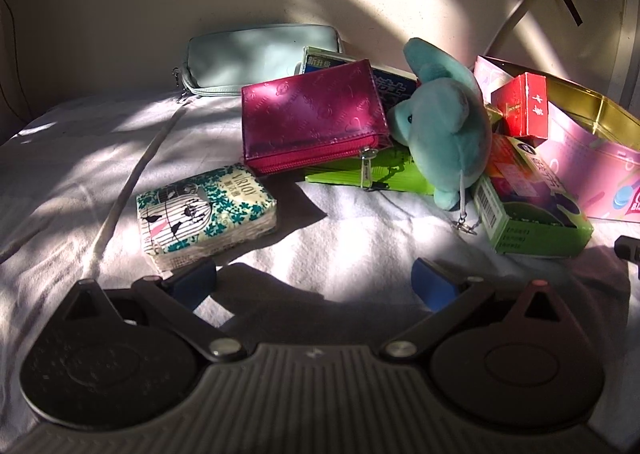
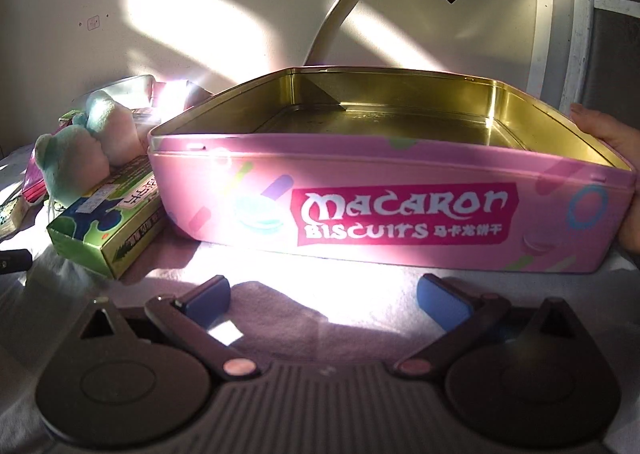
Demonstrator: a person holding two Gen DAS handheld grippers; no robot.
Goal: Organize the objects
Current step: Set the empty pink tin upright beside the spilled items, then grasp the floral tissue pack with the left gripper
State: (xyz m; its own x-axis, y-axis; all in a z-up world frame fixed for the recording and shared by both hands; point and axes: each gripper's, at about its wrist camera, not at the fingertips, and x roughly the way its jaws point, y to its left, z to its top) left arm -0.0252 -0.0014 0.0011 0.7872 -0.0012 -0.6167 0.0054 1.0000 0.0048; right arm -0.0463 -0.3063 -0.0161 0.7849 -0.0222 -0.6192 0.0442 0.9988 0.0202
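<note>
1. Judging by how things lie, the organizing has barely begun: the pink metal "Macaron Biscuits" tin [image 2: 380, 190] sits on the white-cloth-covered tabletop [image 1: 100, 158] with its gold interior bare in the right wrist view.
2. A bare hand [image 2: 612, 142] touches the tin's far right corner.
3. Loose items crowd just beside the tin's left end: a teal plush elephant [image 1: 440, 122], a shiny magenta zip wallet [image 1: 316, 118], a green cardboard box [image 1: 536, 210] and a red cardboard carton [image 1: 524, 106].
4. A patterned tissue pack [image 1: 206, 214] lies apart, nearest the left gripper [image 1: 314, 286]; a pale mint pouch [image 1: 260, 60] rests against the wall.
5. The left gripper is spread wide, grasping nothing.
6. The right gripper [image 2: 324, 300] likewise gapes, facing the tin's front wall.
7. Everything remains to be packed, probably into the tin.
</note>
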